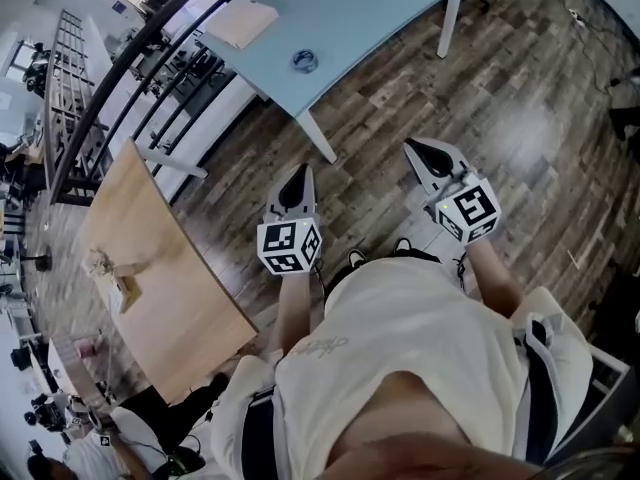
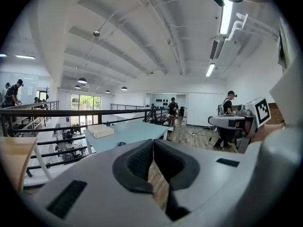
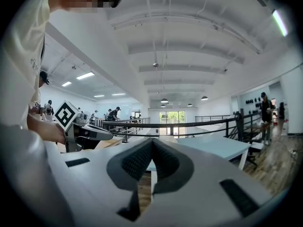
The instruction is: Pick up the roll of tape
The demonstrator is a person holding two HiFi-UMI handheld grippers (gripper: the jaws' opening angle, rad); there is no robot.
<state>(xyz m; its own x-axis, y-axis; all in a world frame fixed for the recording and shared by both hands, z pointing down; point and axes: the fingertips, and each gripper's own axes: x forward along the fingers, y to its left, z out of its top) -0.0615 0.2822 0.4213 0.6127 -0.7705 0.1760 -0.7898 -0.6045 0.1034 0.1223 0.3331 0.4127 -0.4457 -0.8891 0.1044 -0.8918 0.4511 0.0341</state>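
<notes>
The roll of tape (image 1: 305,61) is a small dark ring lying on the light blue table (image 1: 370,18), far ahead of both grippers. In the left gripper view the tape (image 2: 121,144) shows just over the left jaw. I hold my left gripper (image 1: 298,175) and right gripper (image 1: 415,148) level in front of the person's body, over the wood floor, both aimed toward that table. The left gripper's (image 2: 153,143) dark pads touch with nothing between them. So do the right gripper's (image 3: 152,143).
A flat cardboard box (image 1: 240,23) lies on the blue table's far left part. A wooden table (image 1: 150,258) with small items stands at left. A black railing (image 1: 130,58) runs behind both tables. Other people stand in the background (image 2: 228,108).
</notes>
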